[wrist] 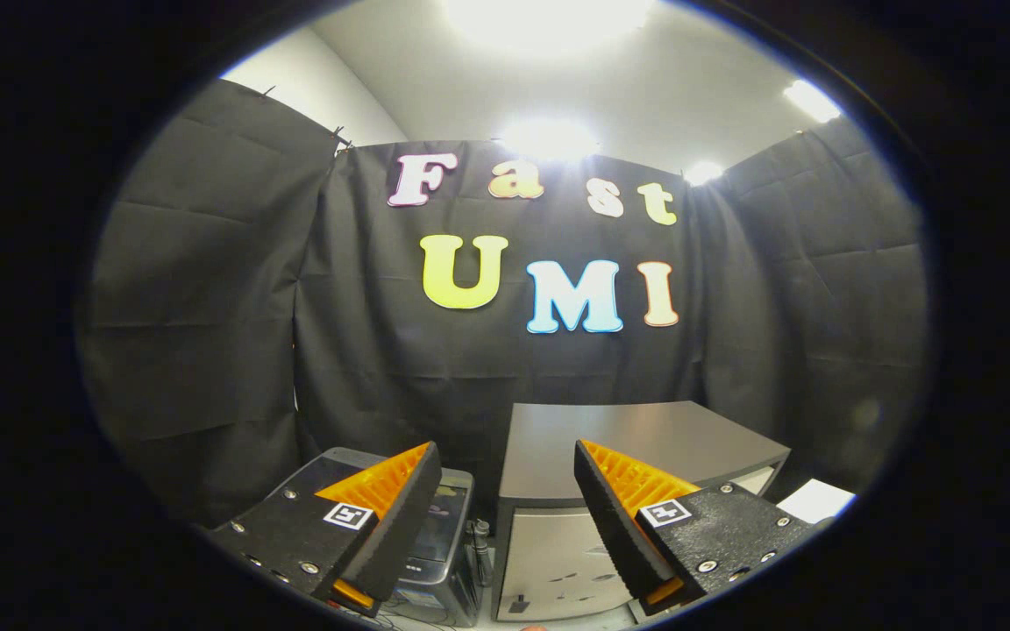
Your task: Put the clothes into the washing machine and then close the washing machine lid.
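Fingers [505, 464] spread wide at the bottom of the frame, nothing held between them, tips pointing up toward the black cloth wall [382, 350]. Grey cabinet [636, 438] with a flat top and pale front panel just ahead, seen through the gap and partly behind the right finger, lower centre-right. Smaller dark grey box-like machine [448, 552] with a shiny front lower left of the cabinet, standing just beside it and mostly hidden behind the left finger; cannot tell whether either of these is the washing machine, nor how any lid stands. Thin dark upright object [480, 543] in the narrow space between the machine and the cabinet, too small to identify. White flat sheet [816, 501] at lower right, past the cabinet's right corner, near the edge of the round picture. Small reddish spot at the very bottom centre, under the cabinet front, too little of it visible to name. Bright ceiling lights [549, 17] glaring at the top centre and upper right, above the cloth, with a strip of pale wall at upper left
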Action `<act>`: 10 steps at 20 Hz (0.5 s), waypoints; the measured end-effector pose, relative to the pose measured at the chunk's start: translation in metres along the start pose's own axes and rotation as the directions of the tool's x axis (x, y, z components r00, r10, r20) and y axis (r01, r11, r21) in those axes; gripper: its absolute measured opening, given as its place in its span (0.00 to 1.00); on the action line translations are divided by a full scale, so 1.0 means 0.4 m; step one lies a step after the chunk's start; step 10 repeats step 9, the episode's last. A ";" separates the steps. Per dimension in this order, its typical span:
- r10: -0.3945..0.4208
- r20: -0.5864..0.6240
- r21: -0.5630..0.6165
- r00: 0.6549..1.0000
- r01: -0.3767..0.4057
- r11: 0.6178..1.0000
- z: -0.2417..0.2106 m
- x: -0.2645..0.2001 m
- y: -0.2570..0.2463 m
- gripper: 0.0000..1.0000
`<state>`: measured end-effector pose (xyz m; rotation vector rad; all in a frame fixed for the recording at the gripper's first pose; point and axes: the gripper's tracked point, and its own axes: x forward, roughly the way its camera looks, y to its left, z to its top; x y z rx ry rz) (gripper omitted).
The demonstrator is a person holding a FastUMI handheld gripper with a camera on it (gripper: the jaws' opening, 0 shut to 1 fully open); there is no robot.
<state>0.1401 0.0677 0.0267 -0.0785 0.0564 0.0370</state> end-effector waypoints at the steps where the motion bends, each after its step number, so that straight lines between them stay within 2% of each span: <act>1: -0.002 0.001 0.004 1.000 0.002 1.000 -0.002 -0.017 -0.018 0.95; 10: -0.010 0.000 0.041 1.000 0.010 0.999 0.003 -0.088 -0.110 0.95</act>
